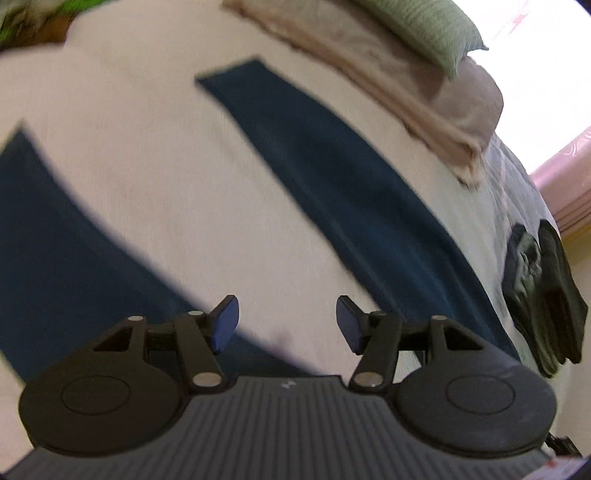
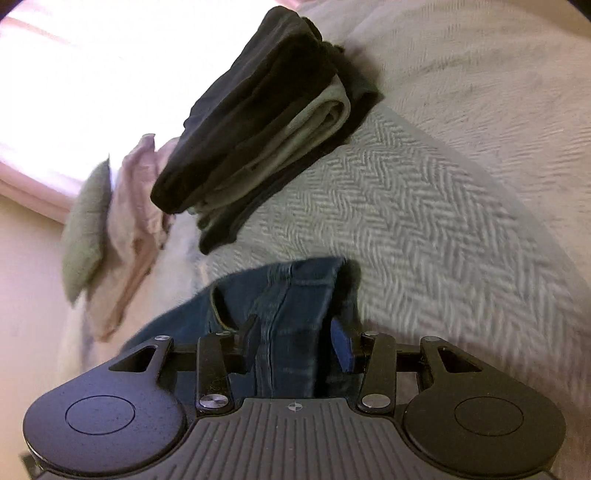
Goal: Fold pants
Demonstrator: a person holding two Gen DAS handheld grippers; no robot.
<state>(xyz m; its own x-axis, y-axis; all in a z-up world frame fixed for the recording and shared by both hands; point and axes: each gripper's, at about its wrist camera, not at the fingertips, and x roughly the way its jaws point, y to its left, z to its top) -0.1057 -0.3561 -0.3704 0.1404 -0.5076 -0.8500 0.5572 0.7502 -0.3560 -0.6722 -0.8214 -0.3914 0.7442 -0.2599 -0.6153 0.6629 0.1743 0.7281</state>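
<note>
Dark blue pants (image 1: pixel 332 177) lie spread on the white bed cover (image 1: pixel 166 166) in the left wrist view, one leg running up the middle and the other leg (image 1: pixel 55 240) at the left. My left gripper (image 1: pixel 288 321) hovers open over the bare cover between the two legs, nothing between its fingers. In the right wrist view a bunched denim edge of the pants (image 2: pixel 288 314), seam showing, sits between the fingers of my right gripper (image 2: pixel 295 339), which is shut on it. The fabric stands a little above the cover and casts a shadow.
A stack of folded dark clothes (image 2: pixel 266 122) rests on the herringbone cover (image 2: pixel 424 221), also seen as the stack (image 1: pixel 543 295) at the far right. A green pillow (image 1: pixel 424 26) and a beige blanket (image 1: pixel 406 92) lie at the bed's head.
</note>
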